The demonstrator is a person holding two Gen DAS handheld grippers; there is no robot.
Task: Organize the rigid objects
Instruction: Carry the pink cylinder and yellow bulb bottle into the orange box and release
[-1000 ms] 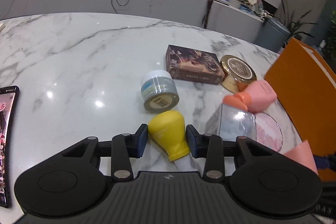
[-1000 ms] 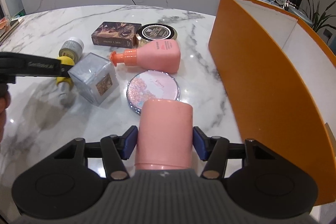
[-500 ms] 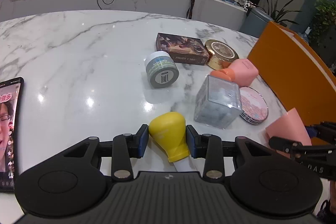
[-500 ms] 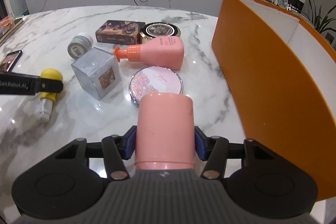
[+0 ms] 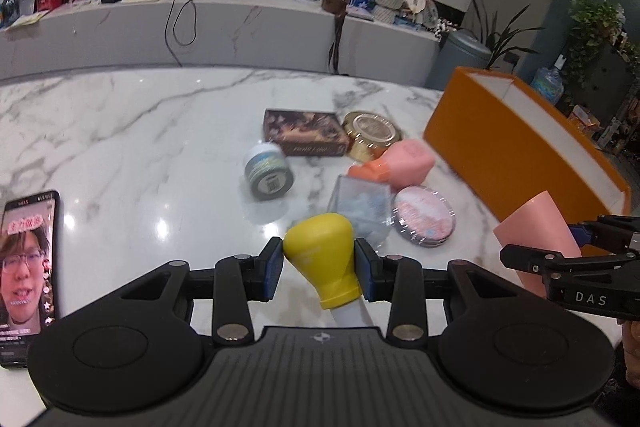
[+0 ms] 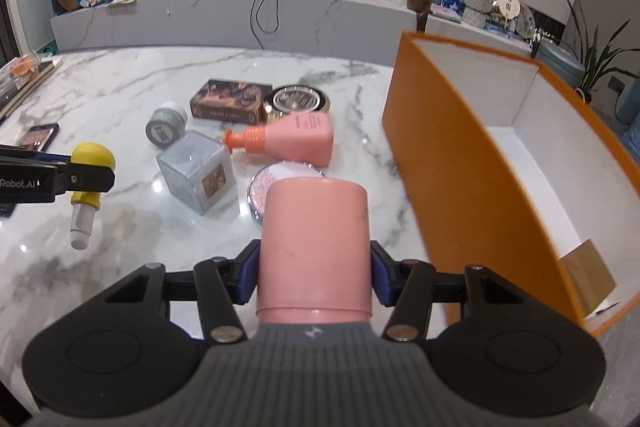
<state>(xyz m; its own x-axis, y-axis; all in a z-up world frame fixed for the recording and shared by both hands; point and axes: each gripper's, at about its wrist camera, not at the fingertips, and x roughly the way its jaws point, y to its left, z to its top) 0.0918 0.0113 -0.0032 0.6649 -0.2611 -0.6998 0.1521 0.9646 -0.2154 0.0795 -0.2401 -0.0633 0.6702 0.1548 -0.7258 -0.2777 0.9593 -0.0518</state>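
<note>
My left gripper [image 5: 319, 273] is shut on a yellow-capped white bottle [image 5: 322, 259], held above the marble table [image 5: 120, 131]; from the right wrist view the same yellow-capped bottle [image 6: 90, 171] hangs clear of the surface. My right gripper [image 6: 313, 277] is shut on a pink cylinder [image 6: 314, 247], also lifted, just left of the open orange box [image 6: 472, 163]. That pink cylinder [image 5: 536, 227] shows at the right in the left wrist view. On the table lie a pink pump bottle [image 6: 292, 141], a clear cube [image 6: 198, 175], a round pink compact [image 5: 424, 221], a grey jar [image 5: 268, 175], a dark box [image 5: 306, 133] and a gold tin [image 5: 370, 133].
A phone [image 5: 26, 267] with a lit screen lies at the table's near left edge. The orange box [image 5: 520, 147] has white inner walls and a brown card [image 6: 588, 279] on its floor. A long counter with cables and clutter runs behind the table.
Both grippers have risen with their loads: the yellow-capped bottle left the table and moved back from the cube. The pink cylinder went up, and more of the box's inside shows.
</note>
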